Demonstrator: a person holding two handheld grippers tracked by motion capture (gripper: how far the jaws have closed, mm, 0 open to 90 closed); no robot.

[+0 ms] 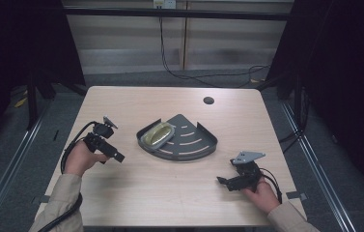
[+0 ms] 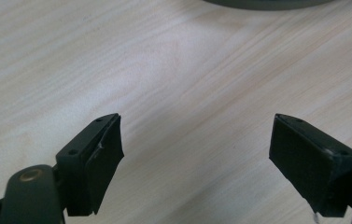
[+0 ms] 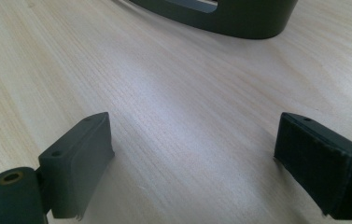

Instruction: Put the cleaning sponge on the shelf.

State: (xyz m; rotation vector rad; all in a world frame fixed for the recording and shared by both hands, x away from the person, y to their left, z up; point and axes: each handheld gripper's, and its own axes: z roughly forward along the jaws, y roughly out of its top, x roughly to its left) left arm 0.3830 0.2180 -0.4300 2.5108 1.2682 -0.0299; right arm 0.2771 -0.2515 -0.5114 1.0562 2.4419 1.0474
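Observation:
A dark grey fan-shaped rack [image 1: 189,140] with slots sits in the middle of the light wooden table [image 1: 170,193]. A yellowish oval dish [image 1: 158,135] rests on the rack's left part. My left gripper [image 1: 118,157] is held low over the table to the left of the rack and points toward it. Its jaws stand wide apart with only bare wood between them [image 2: 194,140]. My right gripper [image 1: 221,181] lies near the front right, below the rack's right end, pointing left. It is open too, nothing between its jaws [image 3: 192,149]. The rack's rim [image 3: 239,21] shows ahead of it.
A round cable hole [image 1: 208,100] is in the table's far right part. Black cables [image 1: 73,145] trail from both grippers. The person's sleeves [image 1: 63,203] come in at the bottom corners. Dark floor and rails surround the table.

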